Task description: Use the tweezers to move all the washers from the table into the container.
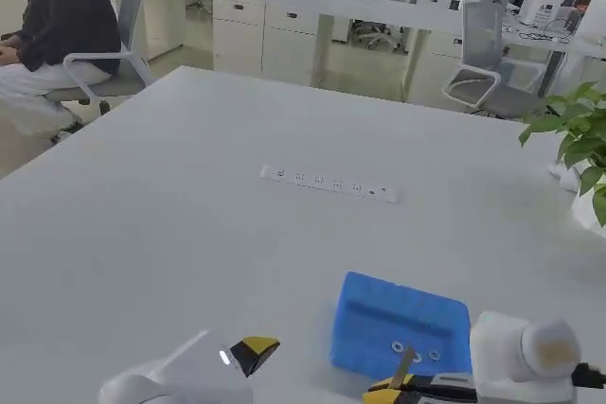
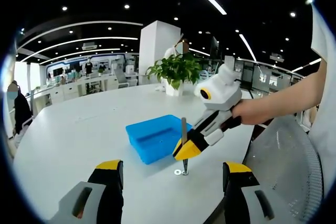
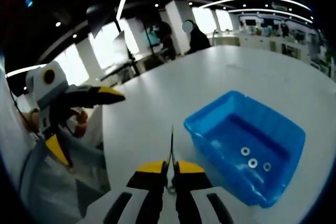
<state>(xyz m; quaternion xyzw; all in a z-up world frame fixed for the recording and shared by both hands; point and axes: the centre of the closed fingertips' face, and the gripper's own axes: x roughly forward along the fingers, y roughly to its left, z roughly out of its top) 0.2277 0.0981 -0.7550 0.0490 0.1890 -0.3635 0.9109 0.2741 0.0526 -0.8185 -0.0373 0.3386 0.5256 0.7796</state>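
The blue container sits near the table's front edge, with three small washers inside, also visible as washers in the right gripper view. My right gripper is shut on thin metal tweezers. In the left gripper view the tweezers point straight down beside the container, their tip at a loose washer on the table. My left gripper is open, with its jaws wide apart and nothing between them. It hovers to the left of the container as the left gripper.
A power strip is set into the middle of the white table. A potted plant stands at the right edge. A person sits on a chair at the far left, with office chairs and desks beyond.
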